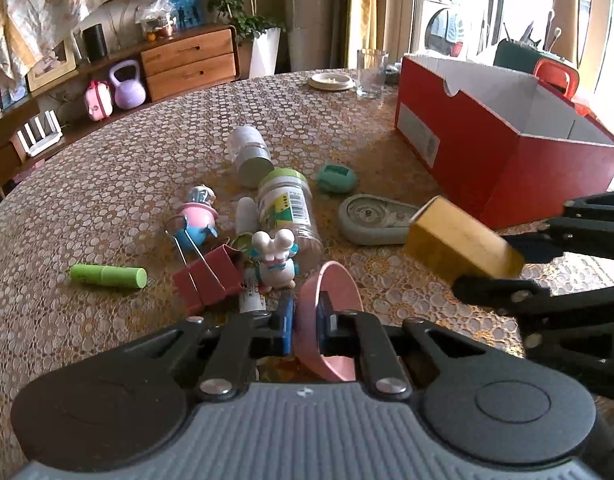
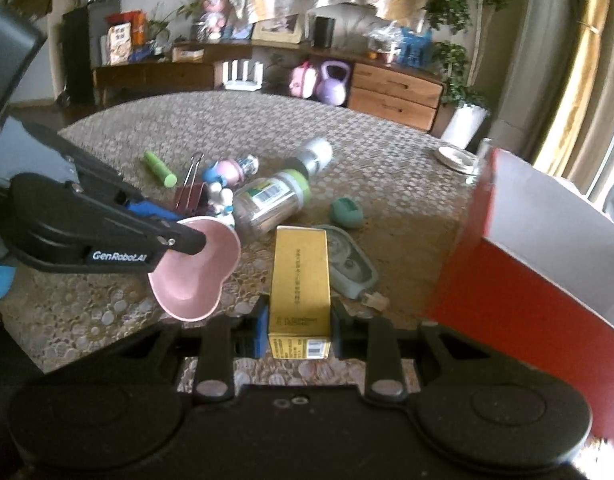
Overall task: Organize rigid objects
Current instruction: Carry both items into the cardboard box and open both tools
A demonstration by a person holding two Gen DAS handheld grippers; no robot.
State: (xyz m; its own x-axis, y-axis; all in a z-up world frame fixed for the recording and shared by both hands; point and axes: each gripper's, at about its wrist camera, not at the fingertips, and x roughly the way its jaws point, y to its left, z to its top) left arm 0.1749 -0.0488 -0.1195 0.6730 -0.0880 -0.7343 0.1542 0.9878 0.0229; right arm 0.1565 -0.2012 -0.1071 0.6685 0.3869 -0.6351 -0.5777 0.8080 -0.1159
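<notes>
My left gripper point(image 1: 305, 322) is shut on the rim of a pink heart-shaped dish point(image 1: 331, 300), held tilted just above the table; from the right wrist view the same dish point(image 2: 195, 272) hangs at the left gripper's tip. My right gripper point(image 2: 297, 322) is shut on a yellow box point(image 2: 299, 288), lifted off the table; in the left wrist view that box point(image 1: 459, 240) sits in black fingers at the right. A red open box point(image 1: 503, 136) stands at the right of the table. Loose on the cloth lie a clear jar point(image 1: 289, 208), a white rabbit figure point(image 1: 275, 260), a red binder clip point(image 1: 211, 276) and a green tube point(image 1: 107, 276).
A grey tape dispenser point(image 1: 371, 220), a teal case point(image 1: 337, 178), a second small jar point(image 1: 249, 156) and a pink-blue toy point(image 1: 199, 216) lie mid-table. A glass point(image 1: 371, 72) and a white lid point(image 1: 331, 80) stand at the far edge. A wooden sideboard point(image 1: 187, 64) runs behind the table.
</notes>
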